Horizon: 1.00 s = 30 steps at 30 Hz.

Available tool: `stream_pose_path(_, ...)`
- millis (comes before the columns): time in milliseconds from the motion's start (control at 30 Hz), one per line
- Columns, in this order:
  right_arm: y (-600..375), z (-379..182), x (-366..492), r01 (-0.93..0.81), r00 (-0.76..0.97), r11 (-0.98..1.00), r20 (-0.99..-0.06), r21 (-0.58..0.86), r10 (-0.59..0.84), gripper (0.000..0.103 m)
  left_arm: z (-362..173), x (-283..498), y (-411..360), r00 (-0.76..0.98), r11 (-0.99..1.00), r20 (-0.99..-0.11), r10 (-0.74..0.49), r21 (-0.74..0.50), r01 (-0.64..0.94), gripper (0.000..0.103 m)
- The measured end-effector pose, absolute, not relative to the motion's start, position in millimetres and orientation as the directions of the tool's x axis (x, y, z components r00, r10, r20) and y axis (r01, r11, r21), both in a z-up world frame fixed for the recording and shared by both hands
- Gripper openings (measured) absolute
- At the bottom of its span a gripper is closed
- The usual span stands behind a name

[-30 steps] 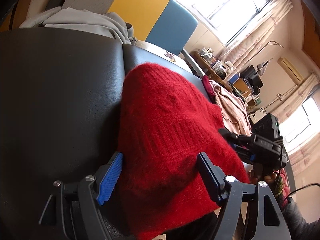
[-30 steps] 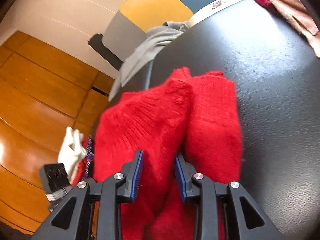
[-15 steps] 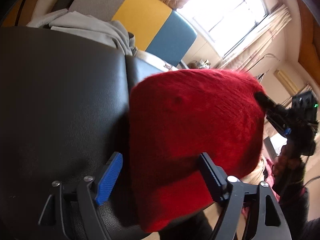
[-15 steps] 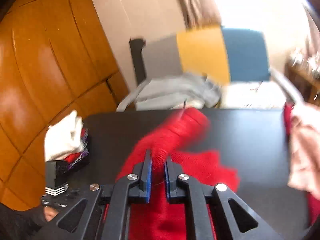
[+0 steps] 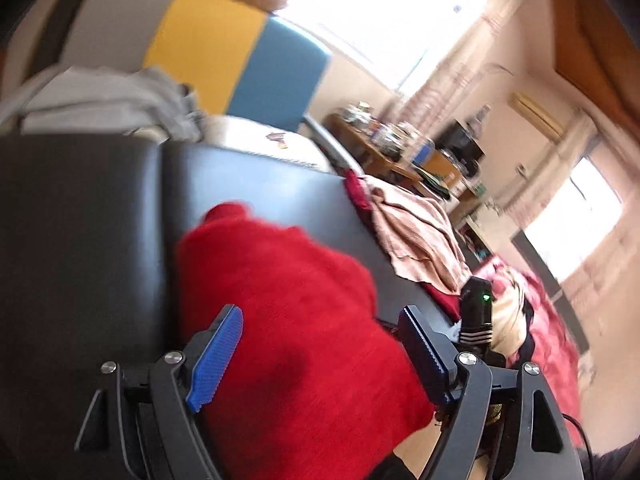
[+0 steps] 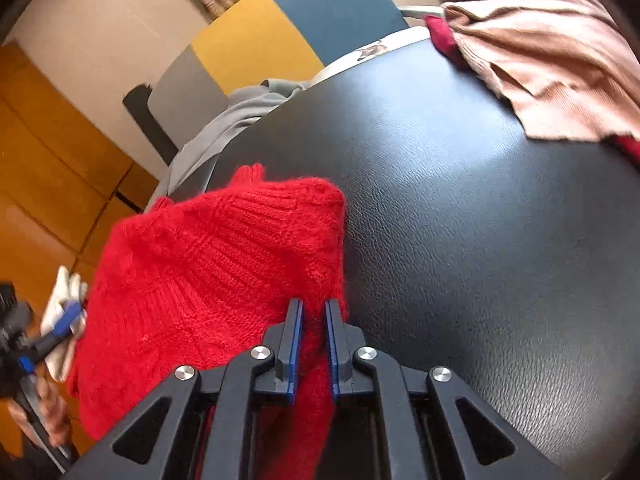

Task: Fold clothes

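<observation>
**Red sweater bunched at near edge of black bench**

Right hand-held gripper [image 6: 311, 344]: blue pads nearly closed, pinching a fold of the red sweater [image 6: 208, 272] at its near right corner. Knit hanging down between the fingers, below the bench edge.

Left hand-held gripper [image 5: 320, 352]: fingers spread wide, nothing clamped. Sweater [image 5: 288, 304] lying between and under the two blue pads; contact with either pad not clear, view blurred.

Sweater heaped on the near left part of the black bench [image 6: 460, 208], ribbed hem uppermost, one cuff poking up at the far side. Left portion draped over the bench edge.

Further out on the bench: pink cloth [image 6: 552, 64] rumpled at the far right corner, a dark red garment [image 6: 440, 36] peeking from beneath it, well apart from the sweater.

Beyond the bench: grey garment [image 6: 236, 116] draped over the far left edge, then a chair back [image 6: 288, 32] in grey, yellow and blue panels. Bright window [image 5: 392, 16] and cluttered desk [image 5: 384, 148] at the back of the room.
</observation>
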State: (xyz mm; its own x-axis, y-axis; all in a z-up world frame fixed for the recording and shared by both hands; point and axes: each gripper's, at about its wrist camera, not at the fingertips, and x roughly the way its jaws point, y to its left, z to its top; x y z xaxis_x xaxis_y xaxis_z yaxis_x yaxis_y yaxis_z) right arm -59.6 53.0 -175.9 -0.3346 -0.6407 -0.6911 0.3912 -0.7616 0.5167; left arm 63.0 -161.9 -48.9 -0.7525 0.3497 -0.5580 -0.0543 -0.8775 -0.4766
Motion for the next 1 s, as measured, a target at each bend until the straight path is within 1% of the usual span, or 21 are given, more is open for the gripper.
stream_pose_path(67,50.0,-173.3,-63.8,0.403,-0.338,-0.767,-0.697,0.500,-0.632,0.012,-53.5,40.5,-150.7,-0.725,-0.901,-0.598,0.342,-0.427,-0.072,0.082)
stream_pose_path(133,54.1,-171.3,-66.0,0.397,-0.352,-0.784,-0.709,0.478,-0.611,0.026,-63.1,22.3,-147.8,-0.697,-0.913,-0.638,0.328,-0.404,-0.059,0.082)
stream_pose_path(200,59.8,-165.0,-65.2,0.400,-0.367,-0.790,-0.709,0.465,-0.602,0.026,-68.8,12.5,-149.4,-0.678,-0.918,-0.663,0.317,-0.394,-0.045,0.082)
stream_pose_path(267,68.3,-145.0,-49.8,0.437,-0.408,-0.789,-0.687,0.431,-0.601,0.026,-69.3,6.8,-149.8,-0.669,-0.926,-0.678,0.304,-0.376,-0.039,0.082)
stream_pose_path(367,67.4,-118.0,-15.5,0.581,-0.378,-0.716,-0.651,0.387,-0.658,0.026,-70.9,1.6,-146.3,-0.655,-0.942,-0.702,0.280,-0.333,-0.046,0.085)
stream_pose_path(467,52.1,-108.3,29.7,0.715,-0.315,-0.631,-0.667,0.301,-0.675,0.026,-72.7,-2.2,-136.1,-0.646,-0.952,-0.715,0.267,-0.299,-0.063,0.092)
stream_pose_path(533,42.2,-117.0,44.0,0.741,-0.295,-0.622,-0.710,0.252,-0.639,0.026,-75.5,-4.9,-128.9,-0.638,-0.961,-0.728,0.251,-0.267,-0.073,0.098)
stream_pose_path(600,39.6,-123.7,50.2,0.744,-0.292,-0.627,-0.732,0.231,-0.616,0.021,-81.2,-2.8,-124.0,-0.636,-0.977,-0.744,0.207,-0.193,-0.092,0.098)
stream_pose_path(667,42.9,-128.9,49.8,0.727,-0.301,-0.646,-0.737,0.233,-0.605,0.021,-83.0,6.2,-124.5,-0.649,-0.983,-0.739,0.181,-0.150,-0.102,0.091)
stream_pose_path(700,44.6,-131.5,49.5,0.718,-0.306,-0.656,-0.740,0.234,-0.599,0.021,-80.7,15.6,-129.3,-0.664,-0.983,-0.726,0.178,-0.155,-0.094,0.081)
stream_pose_path(733,46.2,-134.1,49.3,0.709,-0.310,-0.665,-0.743,0.235,-0.593,0.021,-77.0,26.9,-138.1,-0.678,-0.978,-0.709,0.195,-0.191,-0.081,0.077)
stream_pose_path(833,51.2,-141.9,48.5,0.681,-0.323,-0.692,-0.751,0.238,-0.576,0.022,-72.9,63.9,-171.1,-0.709,-0.950,-0.670,0.219,-0.311,0.000,0.079)
stream_pose_path(933,56.2,-149.6,47.8,0.652,-0.335,-0.719,-0.759,0.240,-0.558,0.023,-85.3,109.4,-197.1,-0.702,-0.916,-0.673,0.233,-0.394,0.073,0.079)
stream_pose_path(1000,61.9,-151.1,50.5,0.635,-0.337,-0.729,-0.757,0.256,-0.559,0.023,-97.1,137.5,-199.9,-0.683,-0.895,-0.674,0.281,-0.441,0.068,0.079)
